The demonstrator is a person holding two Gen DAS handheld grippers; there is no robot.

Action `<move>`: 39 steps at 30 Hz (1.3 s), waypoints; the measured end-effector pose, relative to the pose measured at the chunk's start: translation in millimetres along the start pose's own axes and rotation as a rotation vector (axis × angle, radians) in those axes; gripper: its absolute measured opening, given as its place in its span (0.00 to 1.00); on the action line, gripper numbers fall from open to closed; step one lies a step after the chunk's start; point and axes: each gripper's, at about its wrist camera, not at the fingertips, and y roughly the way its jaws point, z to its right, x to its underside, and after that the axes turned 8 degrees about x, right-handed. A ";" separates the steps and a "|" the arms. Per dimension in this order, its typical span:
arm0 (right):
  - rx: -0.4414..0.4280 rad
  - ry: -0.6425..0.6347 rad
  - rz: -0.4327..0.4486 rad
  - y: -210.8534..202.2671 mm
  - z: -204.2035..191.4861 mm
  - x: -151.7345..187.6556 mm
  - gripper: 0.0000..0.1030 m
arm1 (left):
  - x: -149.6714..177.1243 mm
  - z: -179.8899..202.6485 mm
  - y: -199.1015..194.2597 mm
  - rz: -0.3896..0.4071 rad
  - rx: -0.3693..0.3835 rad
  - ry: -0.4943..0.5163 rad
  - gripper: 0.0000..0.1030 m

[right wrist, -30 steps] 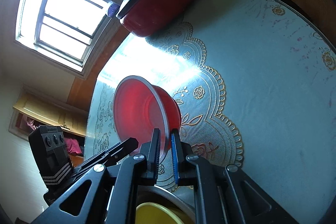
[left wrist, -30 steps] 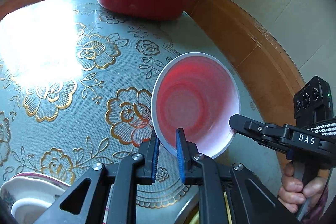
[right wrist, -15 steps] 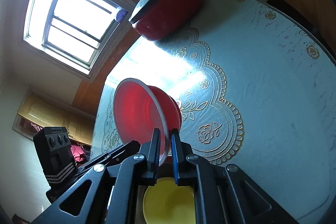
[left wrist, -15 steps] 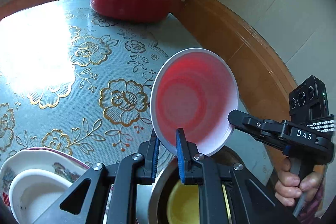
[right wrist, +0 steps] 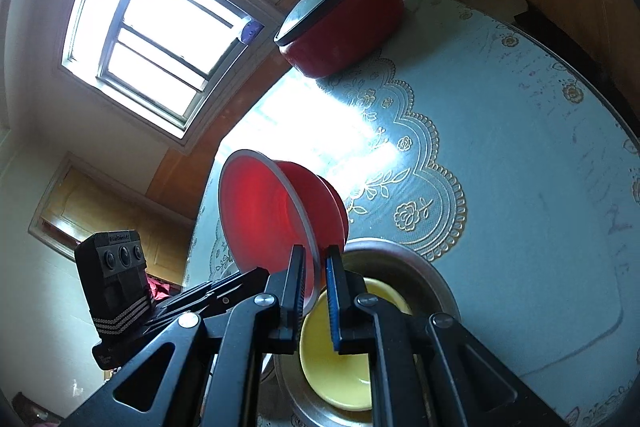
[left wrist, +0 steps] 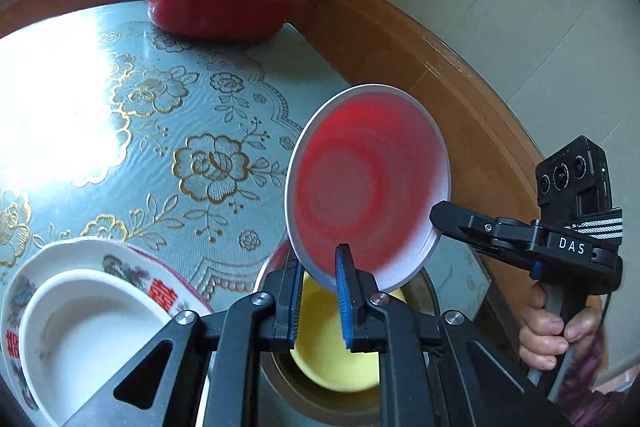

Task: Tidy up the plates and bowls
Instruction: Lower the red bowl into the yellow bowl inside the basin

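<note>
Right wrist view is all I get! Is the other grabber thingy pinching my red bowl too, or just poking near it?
Observer: It is pinching it. The left gripper is shut on the near rim of the red bowl.
Operator: What's next to the yellow bowl on the side I can't see?
Observer: To its left in the left wrist view, a white bowl sits inside a patterned dish with red characters.
Operator: Who's holding my grabber?
Observer: A hand is wrapped around the handle of the right gripper.
</note>
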 end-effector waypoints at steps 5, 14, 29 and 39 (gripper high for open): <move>0.013 0.002 -0.029 -10.1 2.4 21.3 0.09 | 16.8 3.5 -4.5 -0.038 0.038 0.012 0.15; 0.032 0.021 -0.084 -21.3 4.2 55.7 0.11 | 44.6 0.6 -3.0 -0.124 0.103 0.000 0.15; 0.071 0.092 -0.115 -19.3 15.4 70.4 0.11 | 57.5 -8.5 3.6 -0.181 0.095 -0.028 0.16; 0.097 0.088 -0.130 -8.0 16.1 73.1 0.11 | 59.6 -6.1 14.0 -0.182 0.057 0.013 0.16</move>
